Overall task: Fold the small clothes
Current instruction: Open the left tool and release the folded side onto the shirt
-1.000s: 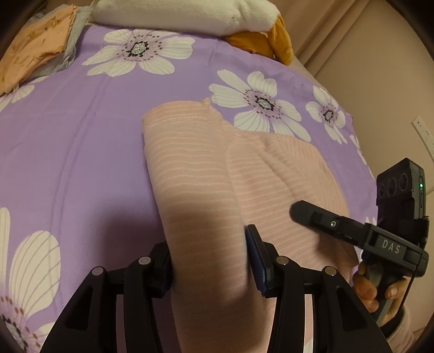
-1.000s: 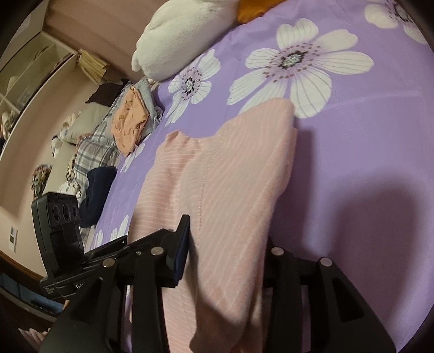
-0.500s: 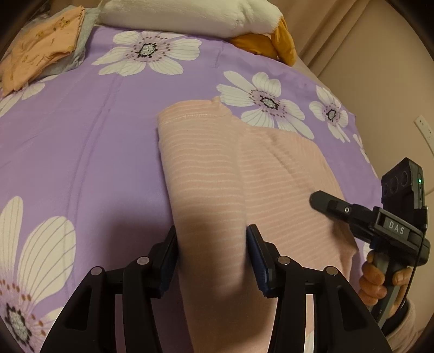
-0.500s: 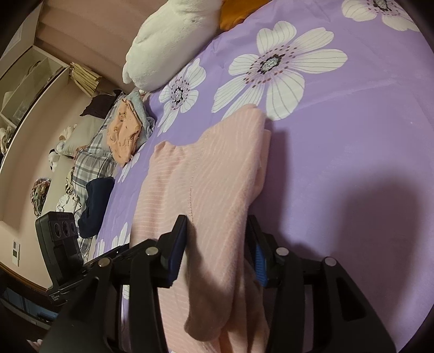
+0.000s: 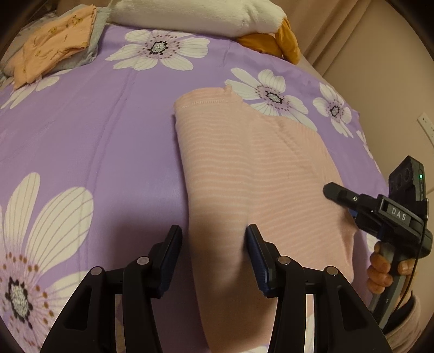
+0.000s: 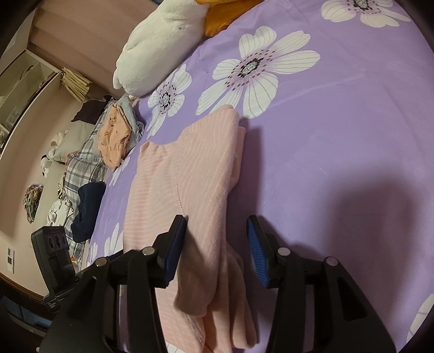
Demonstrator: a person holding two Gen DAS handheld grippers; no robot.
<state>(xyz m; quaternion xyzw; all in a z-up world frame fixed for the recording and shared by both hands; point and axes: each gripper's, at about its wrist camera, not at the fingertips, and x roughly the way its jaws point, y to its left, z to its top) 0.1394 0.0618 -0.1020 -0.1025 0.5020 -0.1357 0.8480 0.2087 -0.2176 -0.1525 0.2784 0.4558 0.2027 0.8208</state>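
Observation:
A pink striped garment (image 5: 244,176) lies on the purple flowered bedspread (image 5: 95,141), with both side parts folded in over the middle. My left gripper (image 5: 214,244) is open, its fingers straddling the folded left strip at the near end. My right gripper (image 6: 217,239) is open over the folded right strip of the garment (image 6: 190,176). The right gripper also shows in the left wrist view (image 5: 333,190), over the garment's right edge. The left gripper's body shows at the lower left of the right wrist view (image 6: 54,258).
A folded orange garment on grey cloth (image 5: 54,46) lies at the far left of the bed. A white plush with orange parts (image 5: 203,13) lies at the head. Plaid and dark clothes (image 6: 86,190) are piled beside the bed. The wall (image 5: 379,68) is on the right.
Both grippers have opened wider and drawn back toward the near end of the garment. The folded strips stay lying flat where they were.

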